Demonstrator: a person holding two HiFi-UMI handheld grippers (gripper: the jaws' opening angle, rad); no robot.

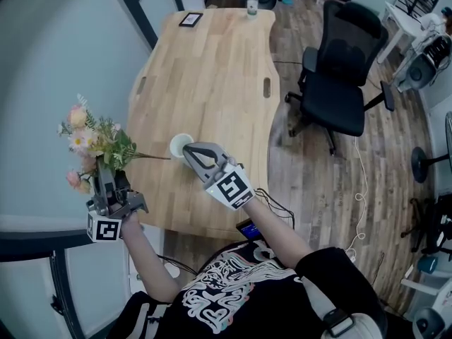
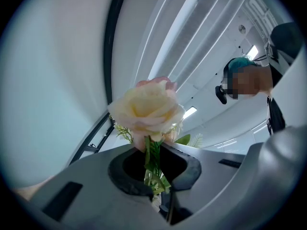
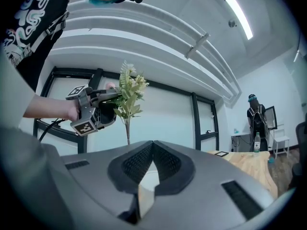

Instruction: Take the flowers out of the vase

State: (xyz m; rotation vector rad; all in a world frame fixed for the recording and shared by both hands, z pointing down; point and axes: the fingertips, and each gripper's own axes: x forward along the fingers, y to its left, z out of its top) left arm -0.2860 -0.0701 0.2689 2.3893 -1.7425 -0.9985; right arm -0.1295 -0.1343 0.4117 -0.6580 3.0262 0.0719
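My left gripper (image 1: 106, 169) is shut on the stems of a bunch of pink, cream and green flowers (image 1: 94, 141), held in the air off the table's left edge. In the left gripper view a cream rose (image 2: 148, 109) stands just past the jaws, with green stems (image 2: 153, 166) pinched between them. The small white vase (image 1: 176, 144) stands on the wooden table (image 1: 212, 69) near its left edge. My right gripper (image 1: 188, 149) hovers at the vase's rim with its jaws shut and nothing between the pads (image 3: 139, 164). In the right gripper view the flowers (image 3: 128, 92) rise above the left gripper (image 3: 106, 96).
A black office chair (image 1: 339, 76) stands right of the table. A clear bottle (image 1: 252, 2) and a small dark framed card (image 1: 191, 19) sit at the table's far end. Cables trail on the wood floor. Another person (image 3: 254, 116) stands far off.
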